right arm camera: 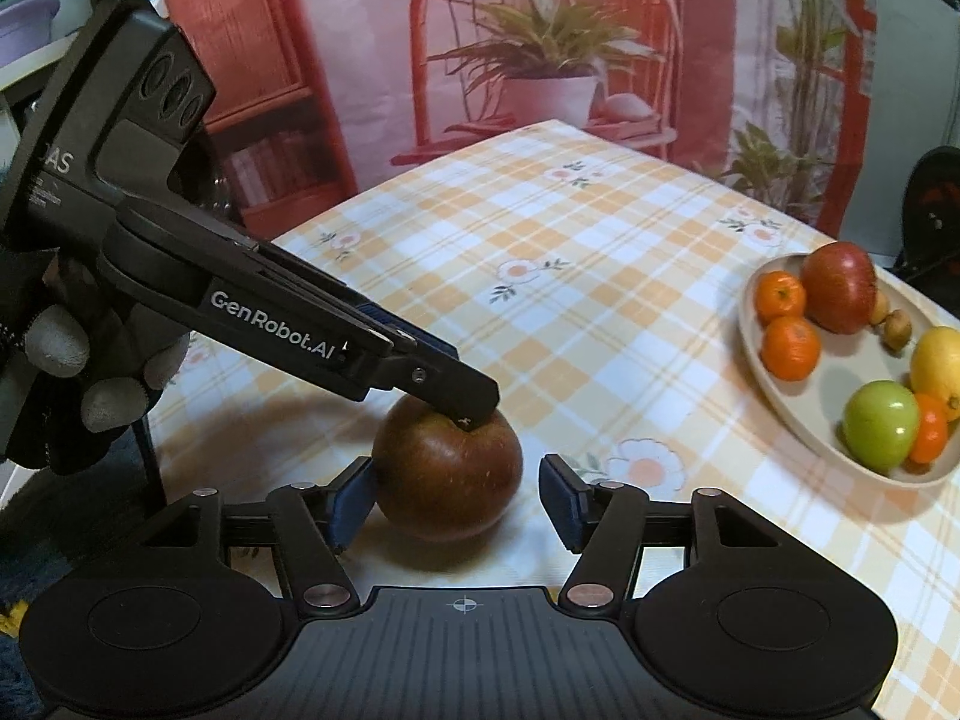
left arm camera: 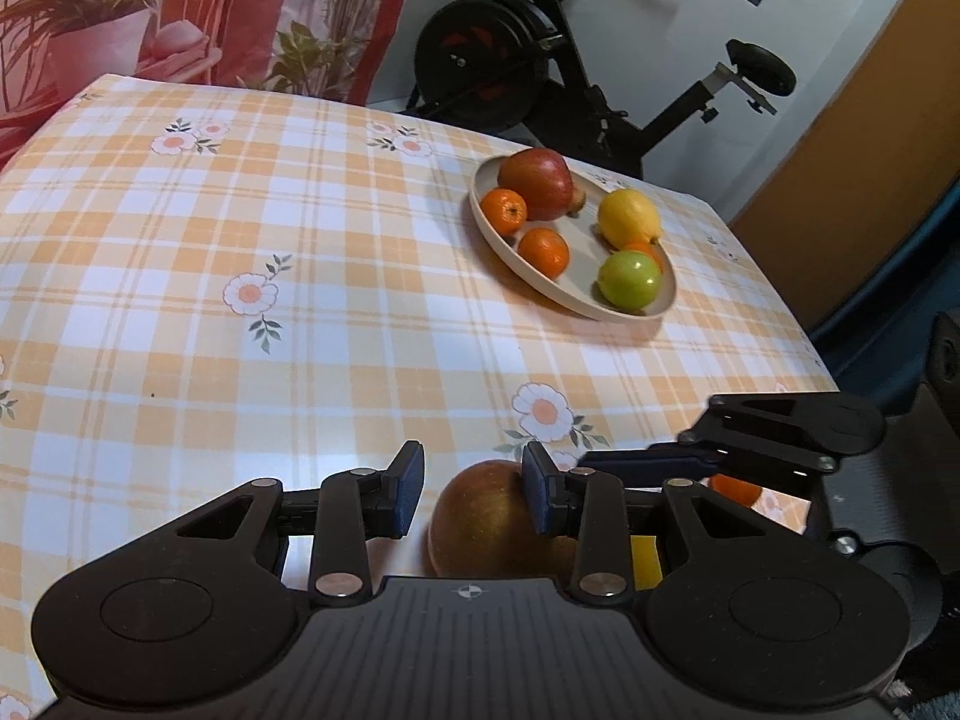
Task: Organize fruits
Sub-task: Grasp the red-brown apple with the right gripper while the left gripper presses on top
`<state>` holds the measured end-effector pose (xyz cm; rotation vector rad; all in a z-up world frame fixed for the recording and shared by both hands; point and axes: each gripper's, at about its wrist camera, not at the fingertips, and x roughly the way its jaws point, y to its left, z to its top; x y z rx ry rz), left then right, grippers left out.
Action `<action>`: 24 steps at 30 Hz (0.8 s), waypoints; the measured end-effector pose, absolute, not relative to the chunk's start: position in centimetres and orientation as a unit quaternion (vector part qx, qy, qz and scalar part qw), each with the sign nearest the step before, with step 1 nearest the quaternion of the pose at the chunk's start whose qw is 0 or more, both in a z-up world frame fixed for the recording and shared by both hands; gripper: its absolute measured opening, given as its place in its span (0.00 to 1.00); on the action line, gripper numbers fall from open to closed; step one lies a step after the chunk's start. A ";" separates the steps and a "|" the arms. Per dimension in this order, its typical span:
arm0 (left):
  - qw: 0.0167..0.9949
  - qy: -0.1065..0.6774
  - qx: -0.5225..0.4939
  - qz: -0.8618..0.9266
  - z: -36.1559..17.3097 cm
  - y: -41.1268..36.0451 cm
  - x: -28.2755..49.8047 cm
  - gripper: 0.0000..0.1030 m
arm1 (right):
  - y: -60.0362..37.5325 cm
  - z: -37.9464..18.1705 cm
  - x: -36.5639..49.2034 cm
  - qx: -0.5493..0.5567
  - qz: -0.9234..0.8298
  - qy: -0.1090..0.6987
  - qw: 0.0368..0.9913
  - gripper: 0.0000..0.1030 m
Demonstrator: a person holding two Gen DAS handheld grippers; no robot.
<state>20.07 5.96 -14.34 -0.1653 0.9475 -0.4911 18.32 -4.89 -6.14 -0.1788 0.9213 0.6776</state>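
Observation:
A brownish-red apple (right arm camera: 447, 471) lies on the checked tablecloth near the front edge; it also shows in the left wrist view (left arm camera: 480, 516). My right gripper (right arm camera: 456, 498) is open with its jaws on either side of the apple, the left pad touching it. My left gripper (left arm camera: 474, 495) is open above the apple, its fingers (right arm camera: 462, 393) resting on the apple's top. A beige plate (left arm camera: 498, 234) at the right holds a red apple (left arm camera: 537, 183), tangerines (left arm camera: 543, 252), a lemon (left arm camera: 629, 217) and a green apple (left arm camera: 630, 279).
The table's right edge (left arm camera: 780, 300) runs just past the plate. An exercise bike (left arm camera: 540, 60) stands behind the table. A small orange fruit (left arm camera: 735, 489) and something yellow (left arm camera: 645, 561) show behind my left gripper's right finger. A printed backdrop (right arm camera: 540, 60) hangs behind.

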 end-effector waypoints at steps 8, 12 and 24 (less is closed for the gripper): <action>0.852 0.457 -0.097 -0.238 -14.3 7.2 19.5 0.41 | -3.7 -7.1 18.6 -0.079 0.335 0.453 0.822 0.55; 0.846 0.463 -0.122 -0.236 -14.5 8.2 19.4 0.41 | -3.1 -7.6 18.6 -0.078 0.341 0.458 0.817 0.55; 0.841 0.460 -0.156 -0.240 -14.6 8.8 19.6 0.40 | -1.9 -7.5 17.9 -0.141 0.319 0.414 0.841 0.54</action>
